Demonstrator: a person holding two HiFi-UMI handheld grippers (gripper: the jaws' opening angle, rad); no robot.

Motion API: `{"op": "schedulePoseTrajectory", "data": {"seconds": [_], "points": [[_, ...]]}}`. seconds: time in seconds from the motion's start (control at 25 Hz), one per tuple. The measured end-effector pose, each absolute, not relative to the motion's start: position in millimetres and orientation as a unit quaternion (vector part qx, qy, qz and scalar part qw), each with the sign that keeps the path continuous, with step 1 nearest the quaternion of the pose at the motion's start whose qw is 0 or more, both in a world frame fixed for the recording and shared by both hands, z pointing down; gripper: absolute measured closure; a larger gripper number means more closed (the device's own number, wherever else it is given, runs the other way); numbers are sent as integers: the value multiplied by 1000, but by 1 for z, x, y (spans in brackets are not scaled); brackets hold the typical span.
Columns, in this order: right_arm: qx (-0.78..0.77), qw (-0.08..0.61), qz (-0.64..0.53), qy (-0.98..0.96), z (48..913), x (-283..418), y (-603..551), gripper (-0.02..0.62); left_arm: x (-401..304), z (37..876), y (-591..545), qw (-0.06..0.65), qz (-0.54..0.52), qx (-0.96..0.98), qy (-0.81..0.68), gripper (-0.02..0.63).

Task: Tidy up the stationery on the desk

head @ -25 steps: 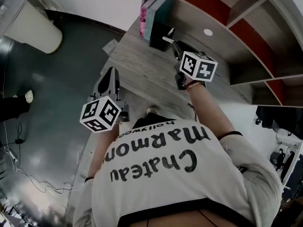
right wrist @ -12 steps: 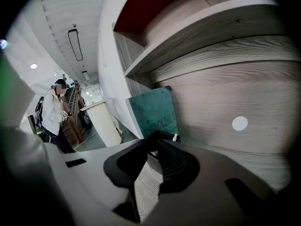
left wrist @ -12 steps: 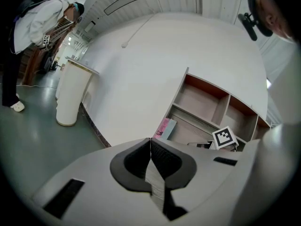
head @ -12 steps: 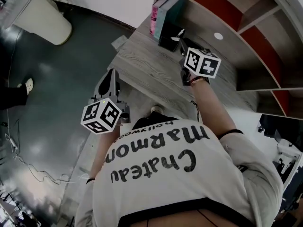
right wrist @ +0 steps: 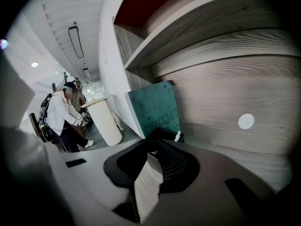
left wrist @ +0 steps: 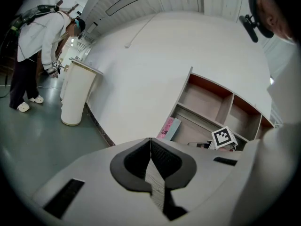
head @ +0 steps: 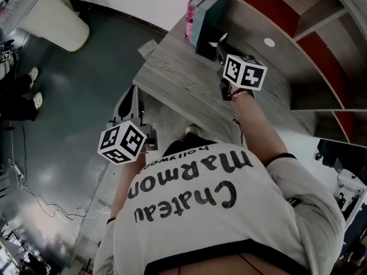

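A black pen holder (head: pixel 205 46) stands at the back left of the wooden desk (head: pixel 178 85), with a white item (head: pixel 218 39) sticking out of it. My right gripper (head: pixel 220 46) is close beside the holder and points at it. In the right gripper view the holder (right wrist: pixel 162 133) and the white item (right wrist: pixel 178 136) lie just past my right gripper (right wrist: pixel 153 150). Its jaws stand a little apart, and a small dark shape sits at the tips. My left gripper (head: pixel 133 90) hangs off the desk's near left edge. In its own view, the left gripper (left wrist: pixel 150 140) has its tips together and holds nothing.
Pink and teal books (head: pixel 195 13) lean upright against the shelf unit's left wall, behind the holder. A white round cap (head: pixel 269 42) sits in the back panel. A white bin (head: pixel 57 24) stands on the floor at left. Another person (left wrist: pixel 33 55) bends over beyond it.
My right gripper has crept closer to the black holder. The left gripper has barely shifted beside the desk edge.
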State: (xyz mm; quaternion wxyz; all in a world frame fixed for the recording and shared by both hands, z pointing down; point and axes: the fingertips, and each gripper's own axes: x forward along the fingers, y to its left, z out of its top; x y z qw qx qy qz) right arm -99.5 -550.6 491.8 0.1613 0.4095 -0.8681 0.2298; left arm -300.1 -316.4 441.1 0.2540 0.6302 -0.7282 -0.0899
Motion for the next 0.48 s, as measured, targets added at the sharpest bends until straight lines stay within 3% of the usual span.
{"op": "schedulePoseTrajectory", "data": {"seconds": [0.48], "points": [[405, 178, 229, -867, 504, -107, -561, 518, -307, 446, -317, 255, -87, 621, -736, 591]]}}
